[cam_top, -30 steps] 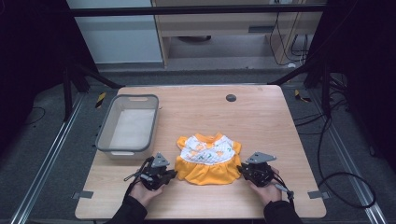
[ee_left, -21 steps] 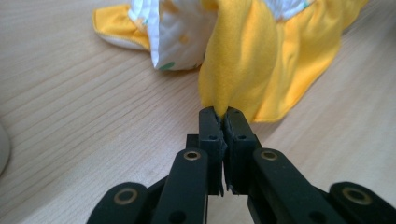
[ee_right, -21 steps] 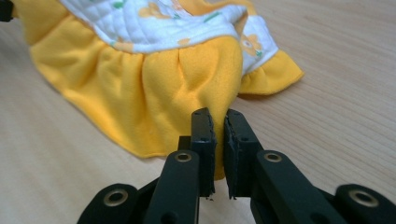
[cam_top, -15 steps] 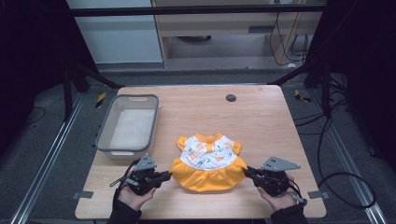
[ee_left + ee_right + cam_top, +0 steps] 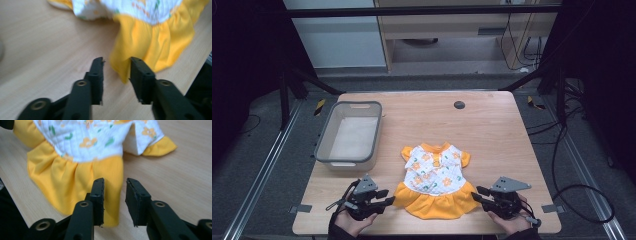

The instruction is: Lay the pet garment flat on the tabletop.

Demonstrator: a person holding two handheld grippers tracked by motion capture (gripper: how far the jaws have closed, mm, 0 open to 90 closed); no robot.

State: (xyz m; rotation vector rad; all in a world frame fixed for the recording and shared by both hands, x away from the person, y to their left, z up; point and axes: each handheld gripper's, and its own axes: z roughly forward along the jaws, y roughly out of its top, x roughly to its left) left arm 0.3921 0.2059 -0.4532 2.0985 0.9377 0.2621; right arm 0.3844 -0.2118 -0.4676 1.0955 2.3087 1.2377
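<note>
Pale wooden tabletop [image 5: 492,130], squarish, with a small dark round disc [image 5: 459,104] near the far edge. Grey plastic bin [image 5: 323,150] by the left edge. Small dress [image 5: 435,180] — white flowered top, orange skirt — spread flat near the middle of the near edge, collar toward the far edge. Left gripper [image 5: 386,196] near the near-left corner, just beside the skirt's left hem, jaws just opened, apart, pressing on nothing. Right gripper [image 5: 477,193] near the near-right corner, at the right hem — jaws likewise just opened, fabric below them, not pinched. Around the tabletop: dark floor, metal frame rails, cables at the right, pale cabinets behind.
</note>
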